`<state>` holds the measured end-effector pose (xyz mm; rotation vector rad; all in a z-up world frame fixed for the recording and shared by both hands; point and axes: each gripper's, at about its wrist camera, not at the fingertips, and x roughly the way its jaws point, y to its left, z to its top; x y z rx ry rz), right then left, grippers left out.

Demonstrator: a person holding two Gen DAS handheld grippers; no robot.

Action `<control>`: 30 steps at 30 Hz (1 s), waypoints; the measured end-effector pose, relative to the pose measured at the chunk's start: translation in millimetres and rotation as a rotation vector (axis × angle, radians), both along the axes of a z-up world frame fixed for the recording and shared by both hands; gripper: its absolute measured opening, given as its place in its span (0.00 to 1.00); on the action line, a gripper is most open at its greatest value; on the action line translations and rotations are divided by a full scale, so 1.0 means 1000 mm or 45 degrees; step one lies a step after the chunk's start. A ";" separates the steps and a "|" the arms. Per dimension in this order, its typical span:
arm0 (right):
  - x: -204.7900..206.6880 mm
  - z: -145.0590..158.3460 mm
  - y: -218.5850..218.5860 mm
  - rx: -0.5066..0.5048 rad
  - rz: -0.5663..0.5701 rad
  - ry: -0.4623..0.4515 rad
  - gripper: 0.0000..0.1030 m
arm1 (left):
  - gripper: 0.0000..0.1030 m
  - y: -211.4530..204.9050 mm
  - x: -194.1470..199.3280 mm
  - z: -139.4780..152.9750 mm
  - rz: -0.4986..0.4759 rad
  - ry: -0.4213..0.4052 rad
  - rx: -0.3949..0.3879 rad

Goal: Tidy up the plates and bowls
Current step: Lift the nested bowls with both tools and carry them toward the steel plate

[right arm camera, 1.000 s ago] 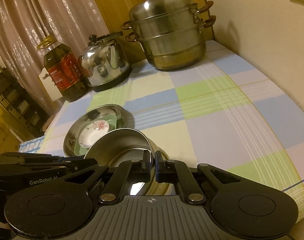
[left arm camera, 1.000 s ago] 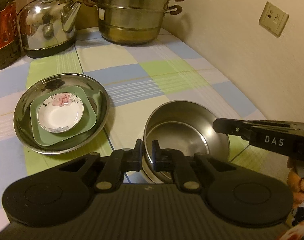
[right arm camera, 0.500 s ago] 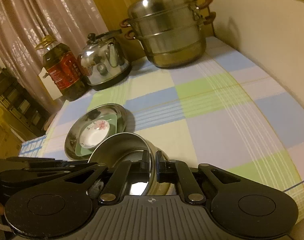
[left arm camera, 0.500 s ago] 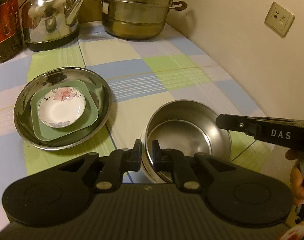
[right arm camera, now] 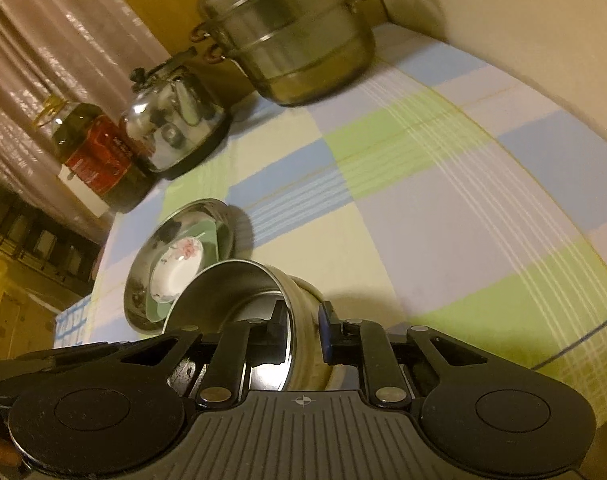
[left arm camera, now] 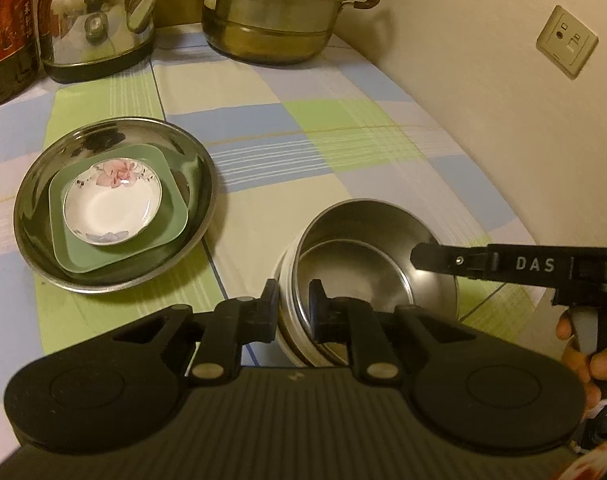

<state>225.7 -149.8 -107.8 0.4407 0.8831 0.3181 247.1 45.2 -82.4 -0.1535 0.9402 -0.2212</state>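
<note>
My left claw (left arm camera: 290, 308) is opening, my right claw (right arm camera: 303, 332) barely parted, both astride the steel bowl stack's (left arm camera: 367, 276) rim. Plates (left arm camera: 115, 204) already nested to my left; releasing bowls remains.

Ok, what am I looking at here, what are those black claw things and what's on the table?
No robot: a person holds a two-fingered clamp in each hand, each with a camera looking along its fingers. One picture is from the left gripper, the other from the right gripper. On the checked tablecloth stand a kettle, steamer pot, oil bottle, and a steel plate holding a green dish and flowered saucer. Both grippers straddle the rim of the nested steel bowls; the left jaws are opening, and neither seems to pinch it.
</note>
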 end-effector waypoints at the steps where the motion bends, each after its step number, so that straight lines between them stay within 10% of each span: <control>1: 0.001 0.000 -0.001 0.008 -0.011 0.017 0.15 | 0.13 0.000 0.001 0.000 0.000 0.003 -0.001; 14: 0.006 0.002 0.012 -0.095 0.005 0.071 0.16 | 0.15 0.001 0.006 -0.006 0.024 0.051 -0.004; 18: 0.003 0.005 0.018 -0.190 0.009 0.029 0.56 | 0.27 0.002 0.009 -0.009 0.044 0.073 0.001; 26: 0.005 -0.013 0.019 -0.179 -0.005 0.123 0.53 | 0.26 -0.001 0.014 -0.021 0.039 0.127 -0.030; 30: 0.006 -0.018 0.019 -0.155 -0.009 0.169 0.28 | 0.26 -0.005 0.015 -0.023 0.020 0.130 -0.005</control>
